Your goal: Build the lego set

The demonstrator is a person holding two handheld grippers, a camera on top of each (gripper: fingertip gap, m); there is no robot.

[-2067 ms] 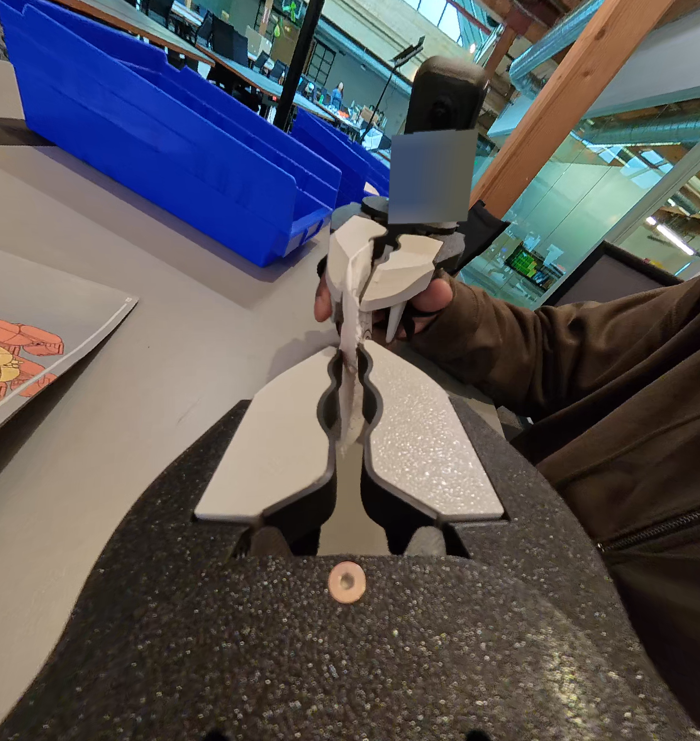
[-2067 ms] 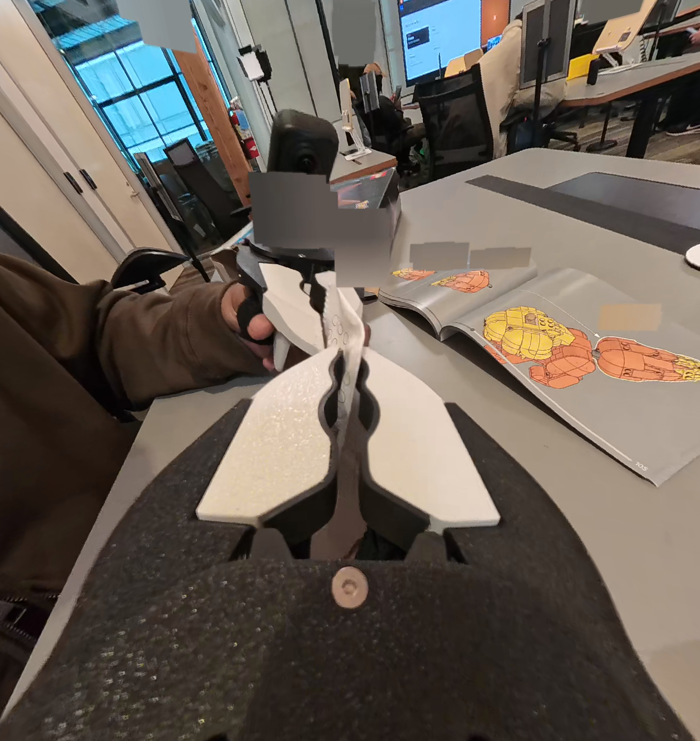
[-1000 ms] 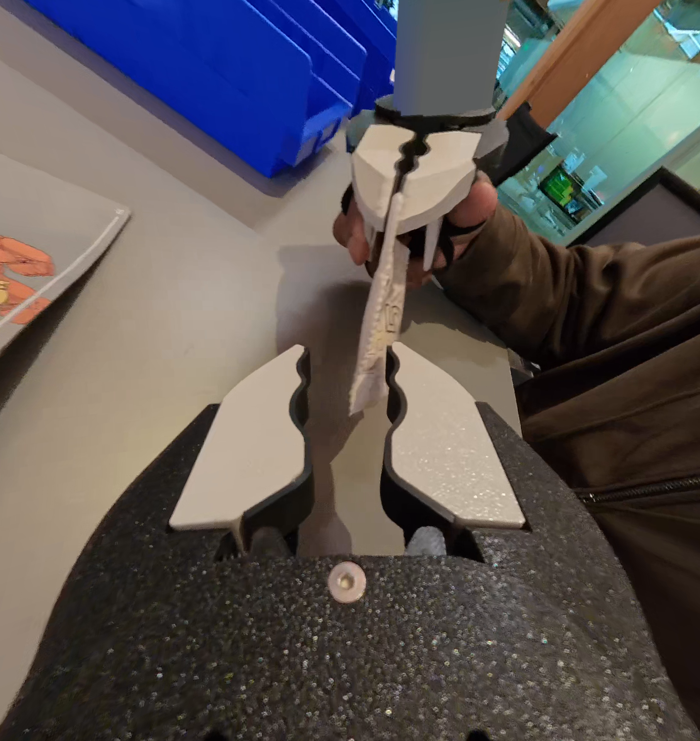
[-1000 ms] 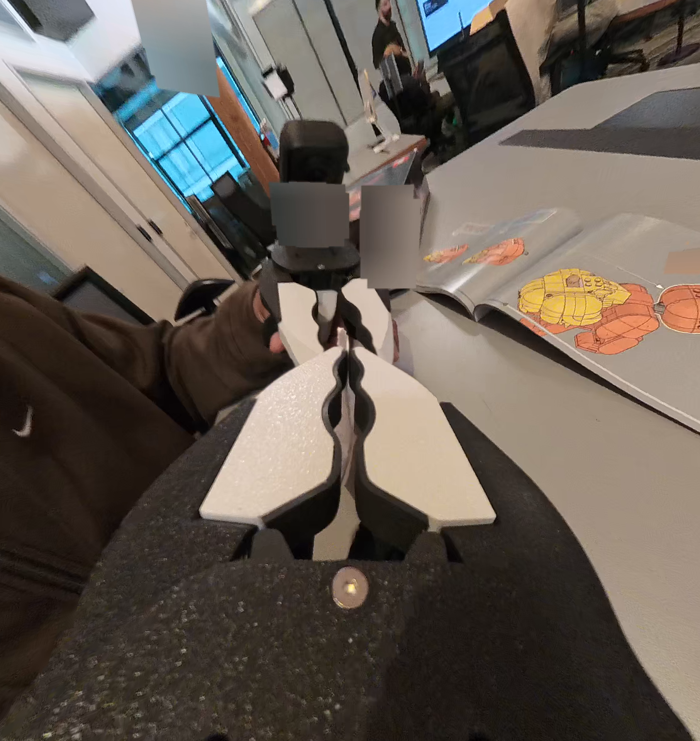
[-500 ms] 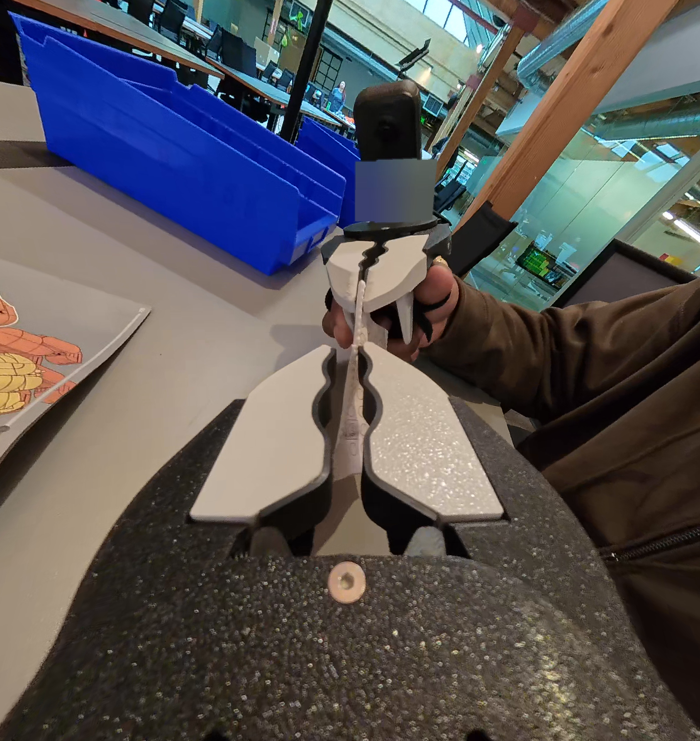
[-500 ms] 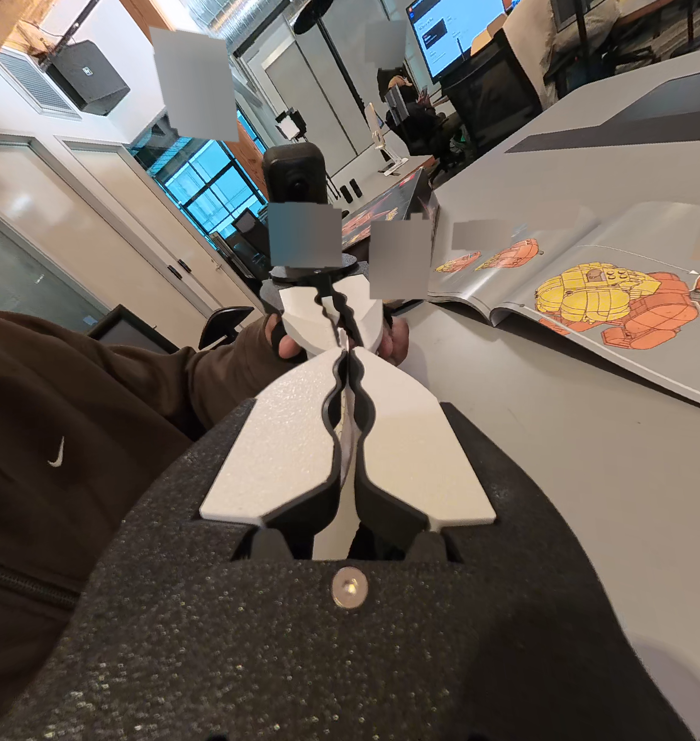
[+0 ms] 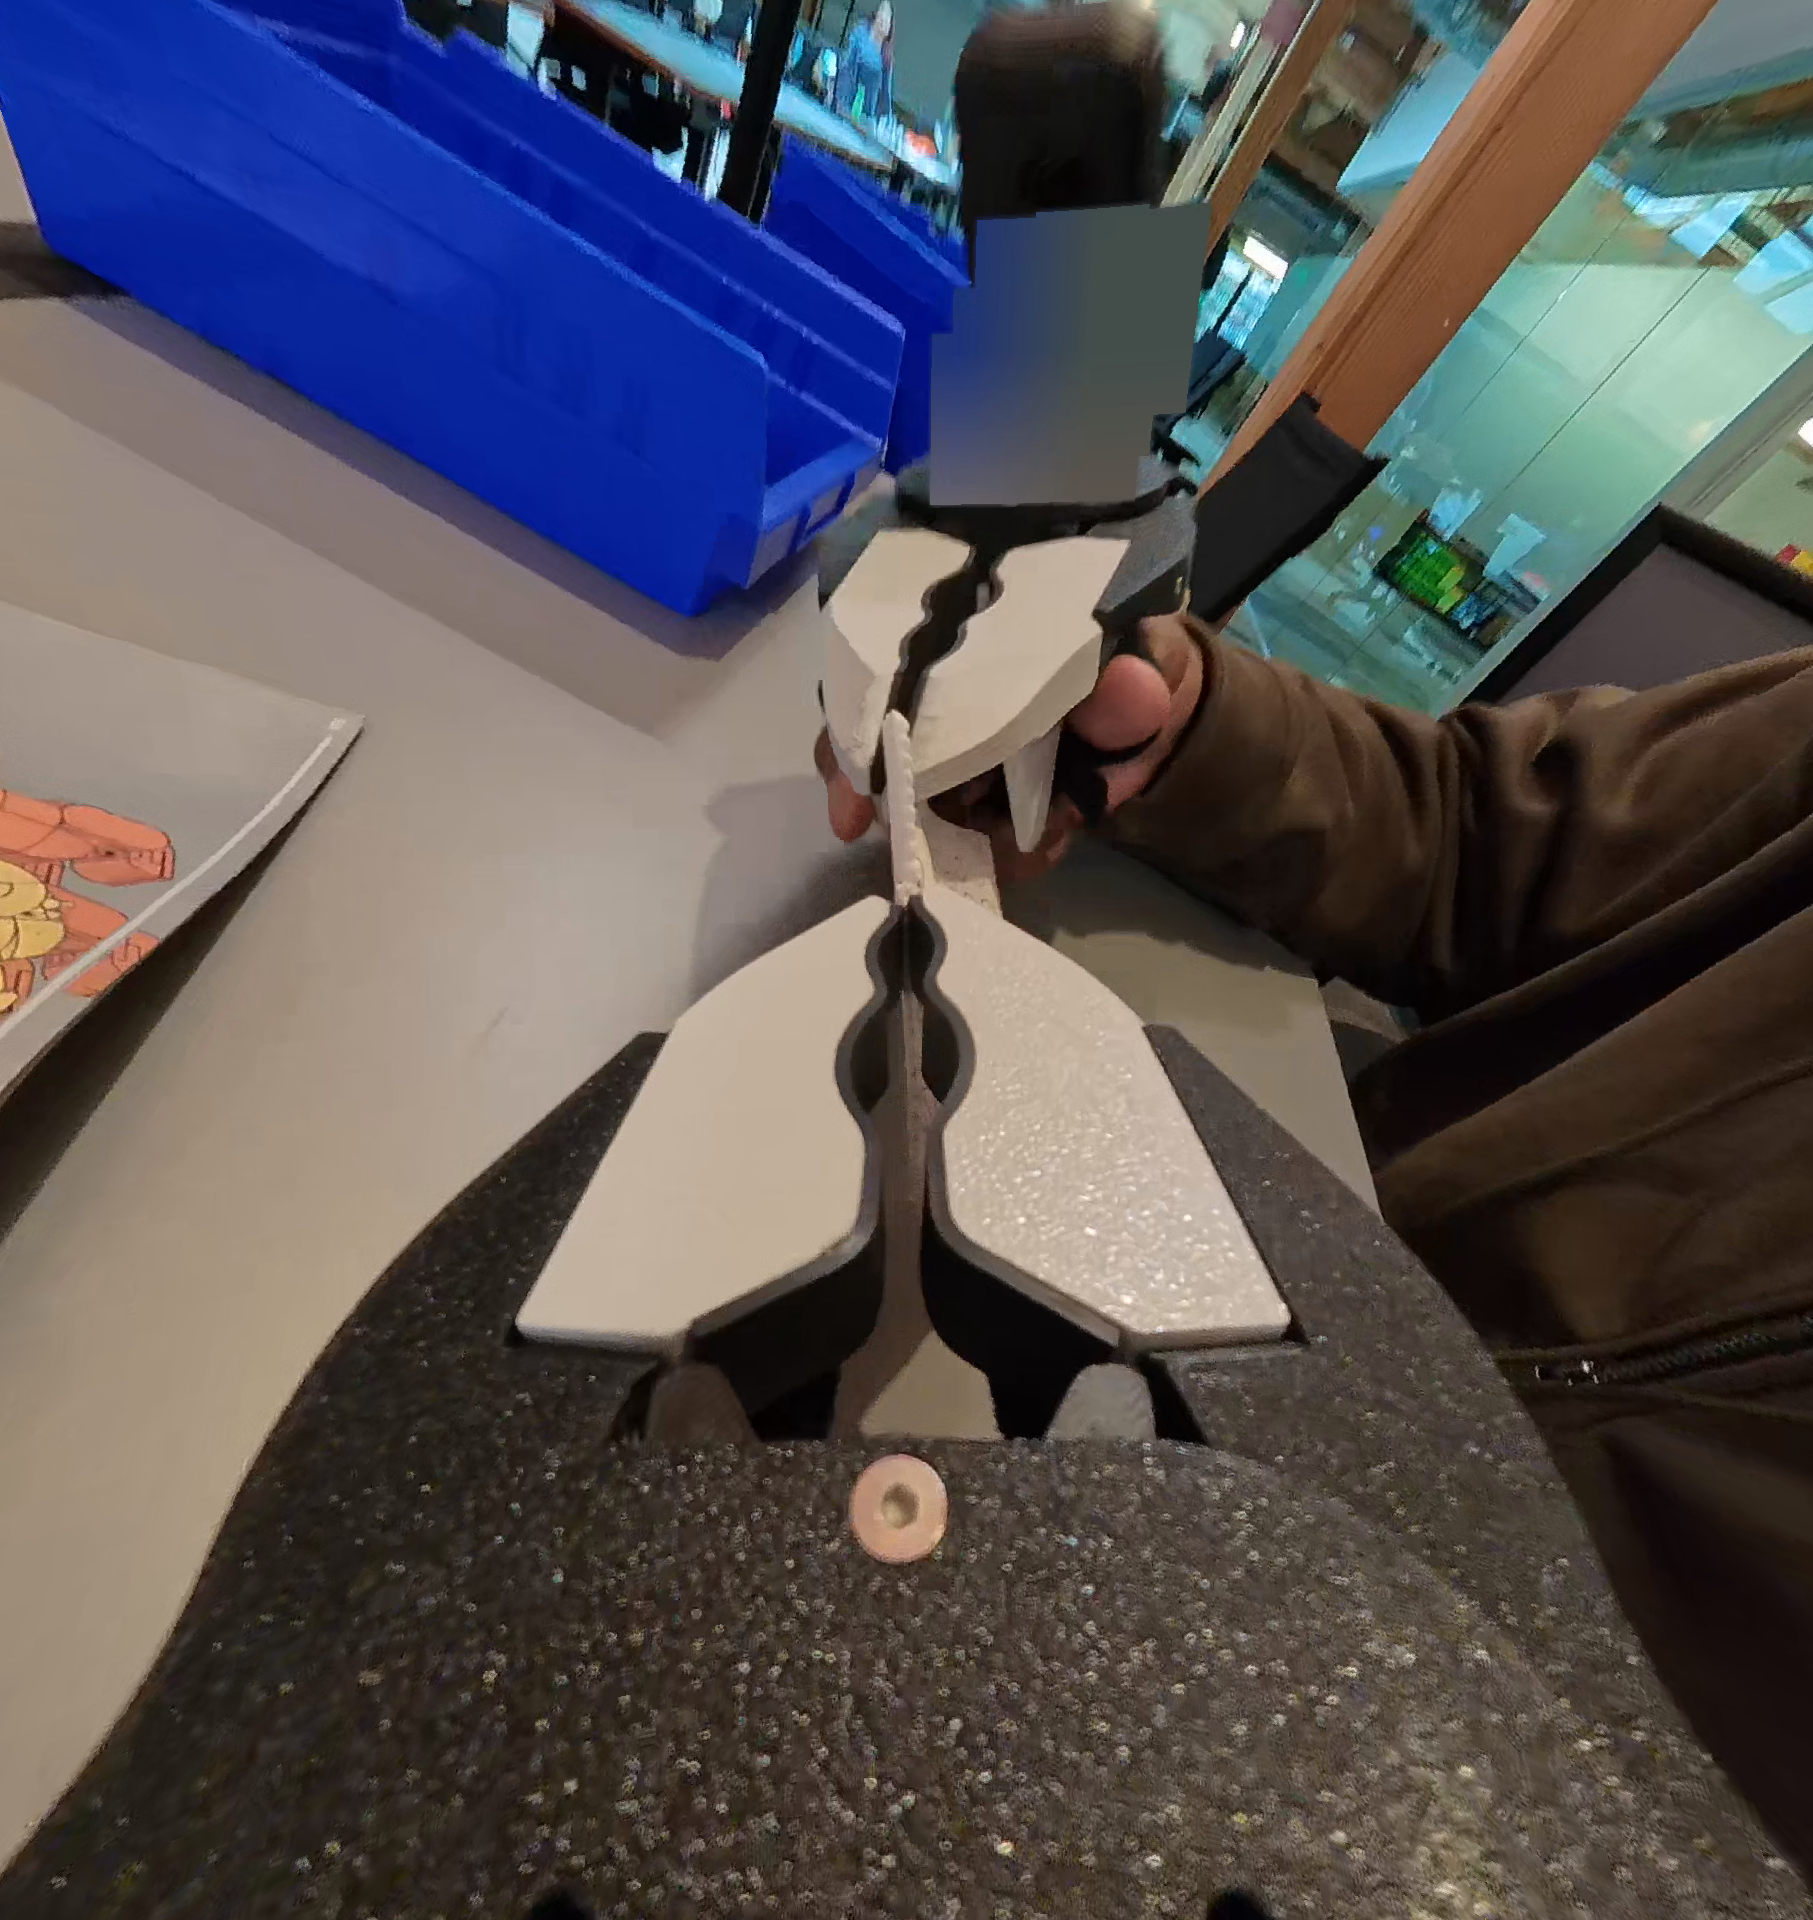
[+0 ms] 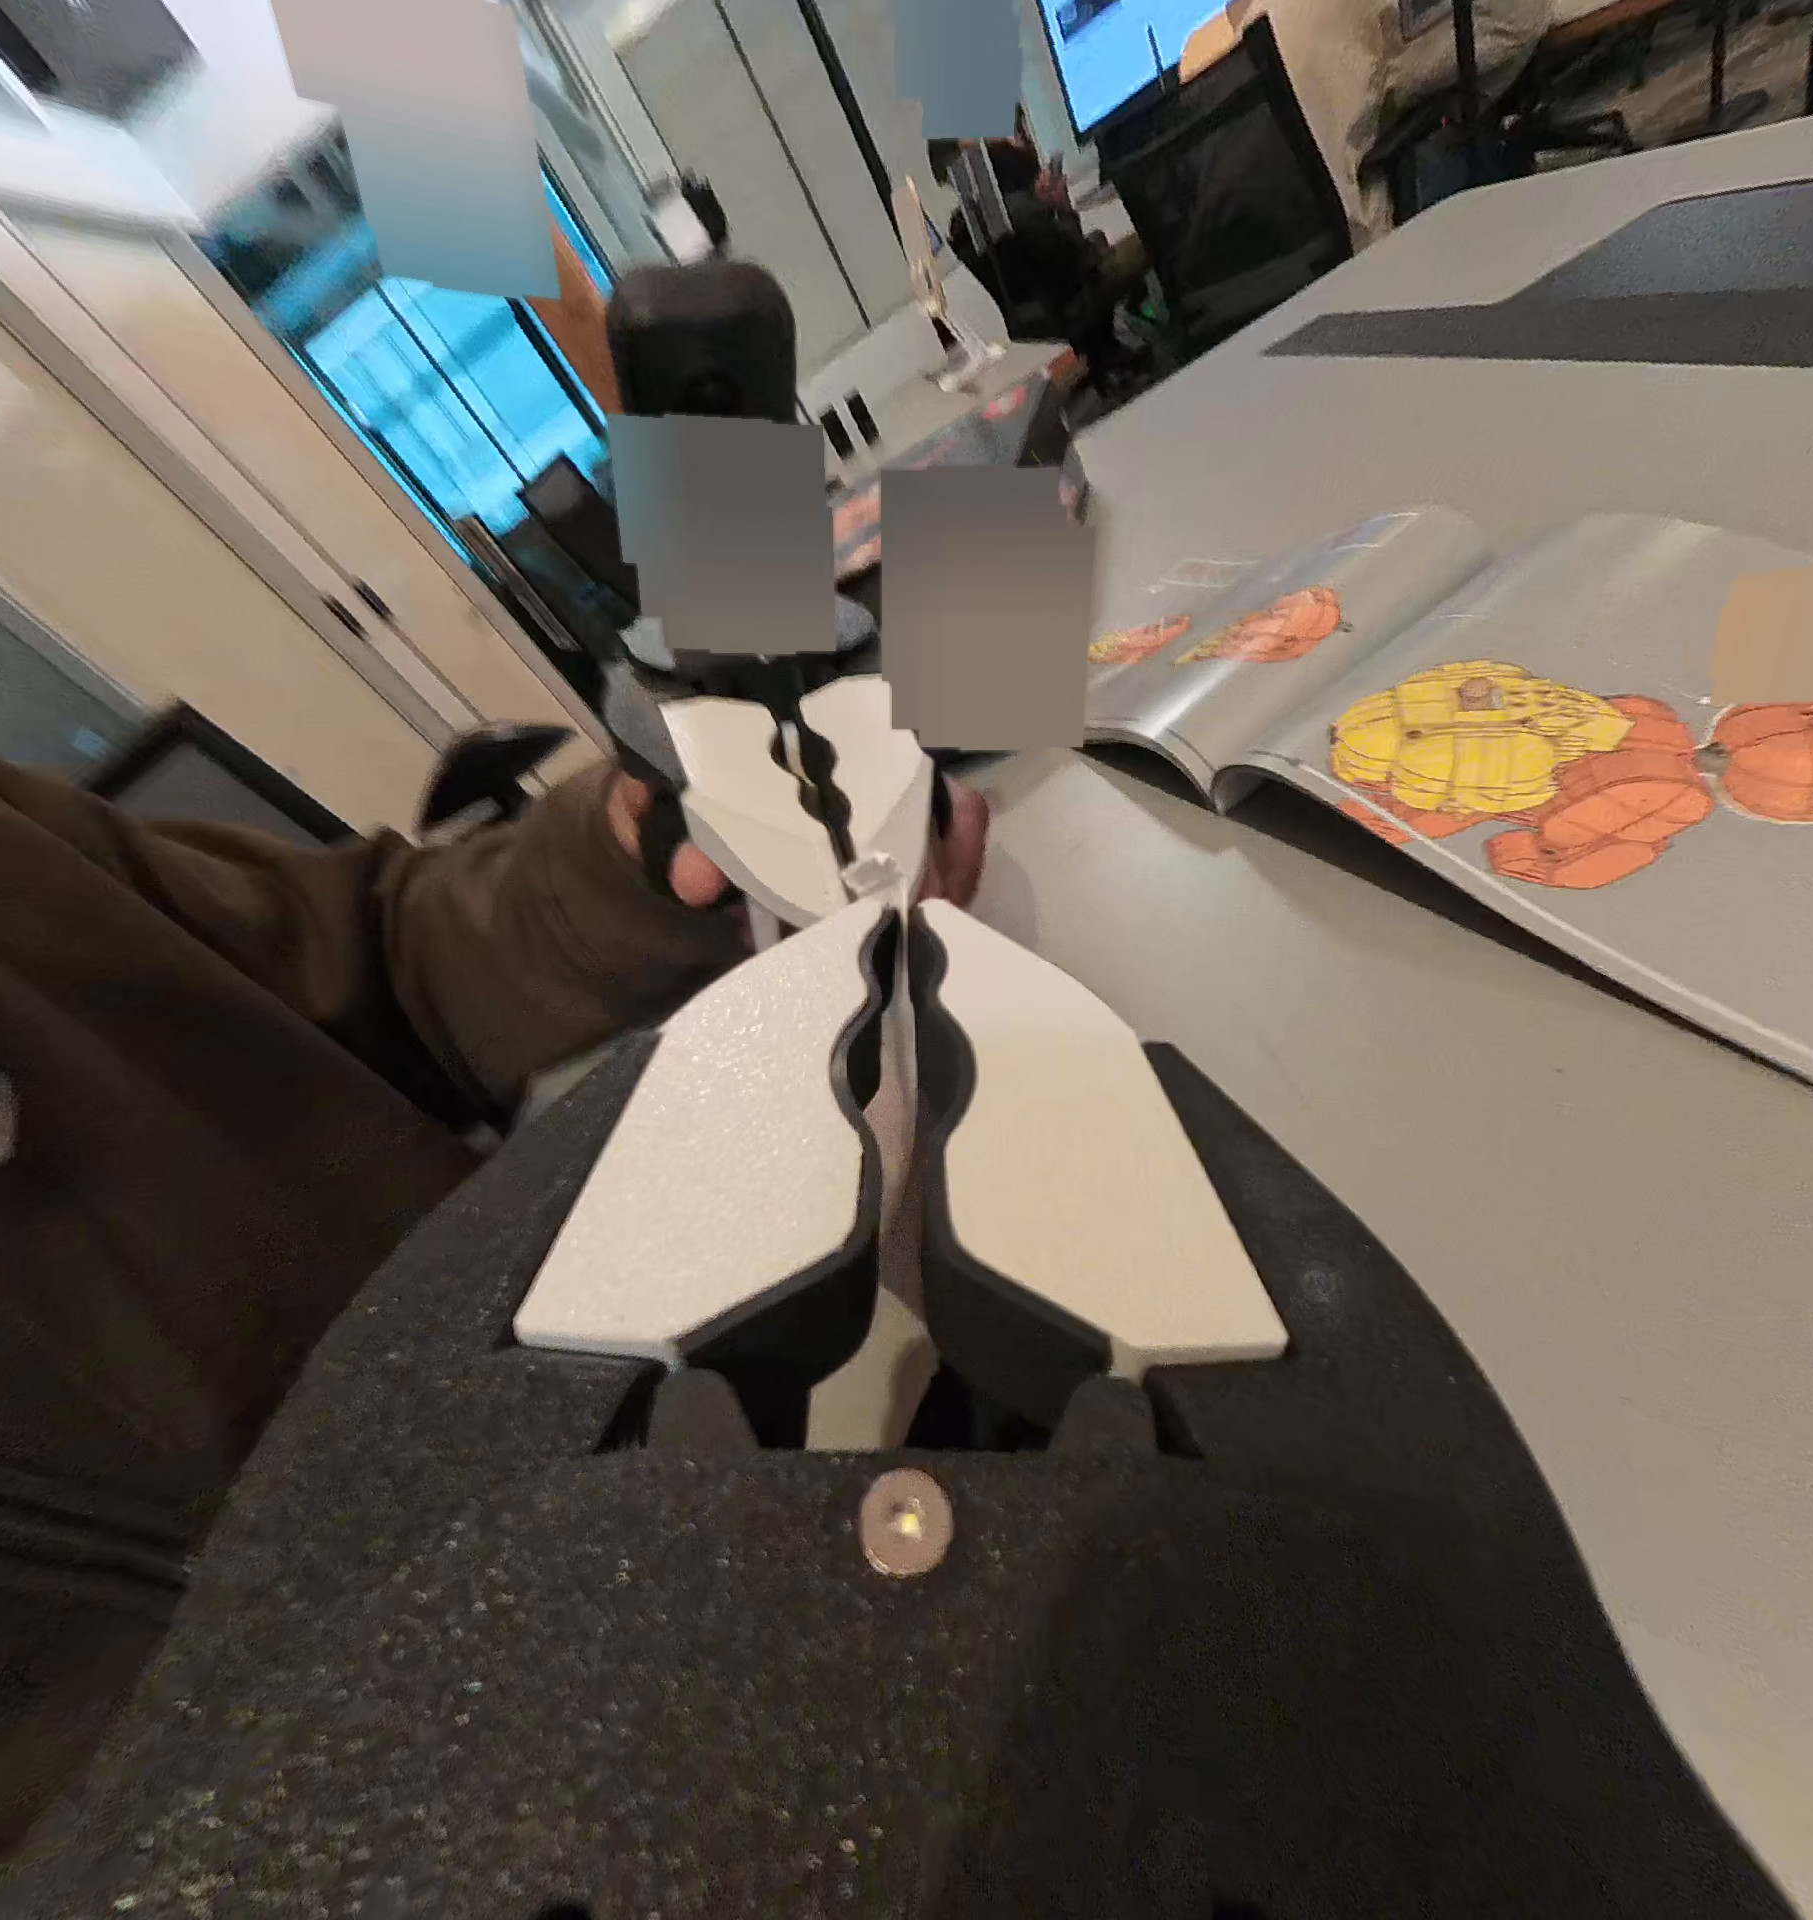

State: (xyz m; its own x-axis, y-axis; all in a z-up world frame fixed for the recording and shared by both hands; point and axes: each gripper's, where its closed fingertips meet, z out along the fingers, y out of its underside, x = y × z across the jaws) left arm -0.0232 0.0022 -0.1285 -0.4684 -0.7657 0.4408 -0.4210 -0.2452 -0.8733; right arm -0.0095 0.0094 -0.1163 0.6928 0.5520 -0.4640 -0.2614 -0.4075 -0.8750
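A white paper bag (image 7: pixel 902 810) is stretched edge-on between my two grippers, which face each other above the grey table (image 7: pixel 445 883). My left gripper (image 7: pixel 907 912) is shut on one end of the bag. My right gripper (image 8: pixel 907 909) is shut on the other end; it also shows in the left wrist view (image 7: pixel 907 717), held by a hand in a brown sleeve. In the right wrist view only a small bit of the bag (image 8: pixel 871 871) shows between the two sets of tips, and the left gripper (image 8: pixel 845 831) sits just beyond it. What the bag contains is hidden.
An open instruction booklet (image 8: pixel 1504 779) with orange and yellow model pictures lies on the table to the right; it also shows at the left of the left wrist view (image 7: pixel 102 831). Blue plastic bins (image 7: pixel 414 291) stand at the far edge. A brown-sleeved arm (image 7: pixel 1504 883) crosses on the right. Less than 4 cm separates the two grippers' tips.
A second ago my left gripper was open with the bag hanging from the right gripper between its fingers. It has since shut on the bag, which now spans both grippers.
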